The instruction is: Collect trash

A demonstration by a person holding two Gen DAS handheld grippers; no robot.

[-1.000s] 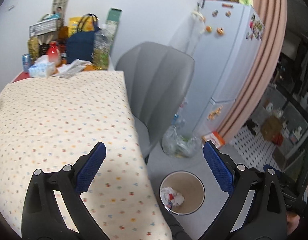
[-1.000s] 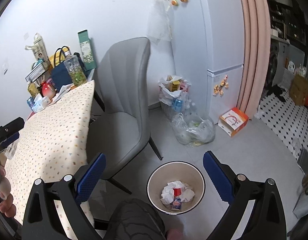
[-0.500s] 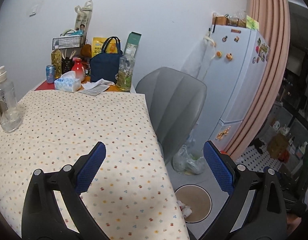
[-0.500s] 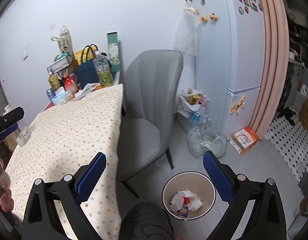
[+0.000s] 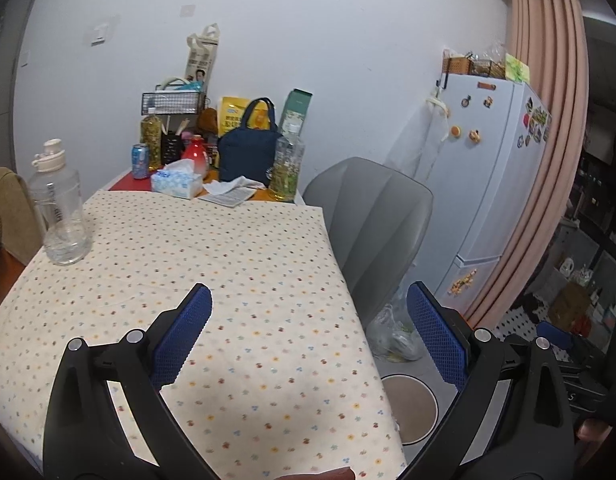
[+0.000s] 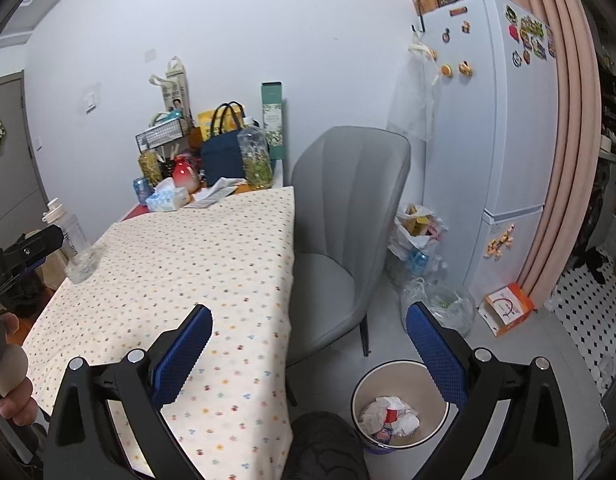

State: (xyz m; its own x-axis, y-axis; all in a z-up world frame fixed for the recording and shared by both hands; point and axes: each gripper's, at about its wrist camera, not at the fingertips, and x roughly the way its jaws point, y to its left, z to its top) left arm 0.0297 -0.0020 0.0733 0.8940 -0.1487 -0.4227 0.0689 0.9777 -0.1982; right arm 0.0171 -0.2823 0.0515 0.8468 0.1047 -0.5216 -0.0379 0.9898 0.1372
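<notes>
Crumpled trash [image 6: 390, 416] sits in the bin [image 6: 362, 390], our cloth [image 5: 212, 280] looks bare — both grippers [image 5: 308, 344] [image 6: 308, 346] gape empty, so we're nearly done.

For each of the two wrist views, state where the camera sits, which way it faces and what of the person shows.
Left wrist: on the left gripper, open, over the tablecloth, facing the far wall; a fingertip at the bottom edge.
Right wrist: on the right gripper, open, beside the table edge, above the bin; a hand at left.
Shared: grey chair, fridge, bin.
</notes>
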